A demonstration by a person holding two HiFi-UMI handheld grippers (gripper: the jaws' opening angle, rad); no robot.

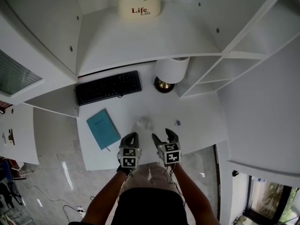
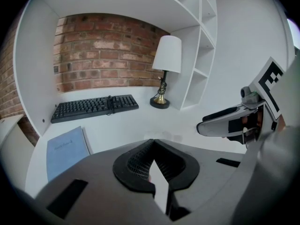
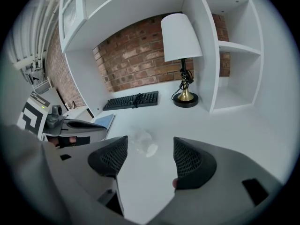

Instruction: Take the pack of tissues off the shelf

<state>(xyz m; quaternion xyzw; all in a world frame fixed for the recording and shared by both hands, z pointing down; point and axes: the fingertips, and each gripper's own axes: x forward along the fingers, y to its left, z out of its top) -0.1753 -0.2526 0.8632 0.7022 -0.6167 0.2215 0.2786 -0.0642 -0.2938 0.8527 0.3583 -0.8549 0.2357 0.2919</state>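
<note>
The pack of tissues (image 1: pixel 145 123), a small pale crumpled-looking packet, lies on the white desk (image 1: pixel 197 118) just ahead of both grippers. In the right gripper view the pack of tissues (image 3: pixel 144 143) sits on the desk beyond the gap between the jaws, touching neither pad. My right gripper (image 1: pixel 162 134) (image 3: pixel 150 154) is open with nothing between its fingers. My left gripper (image 1: pixel 132 136) (image 2: pixel 151 145) hovers beside it near the desk's front edge, its jaw tips meeting, empty.
A black keyboard (image 1: pixel 108 87) lies at the back of the desk, a teal notebook (image 1: pixel 103 128) at the left. A white-shaded lamp (image 1: pixel 171 71) stands by the open shelf compartments (image 1: pixel 220 69). A plant pot (image 1: pixel 139 6) tops the shelf unit. A tiny object (image 1: pixel 178 123) lies right of the tissues.
</note>
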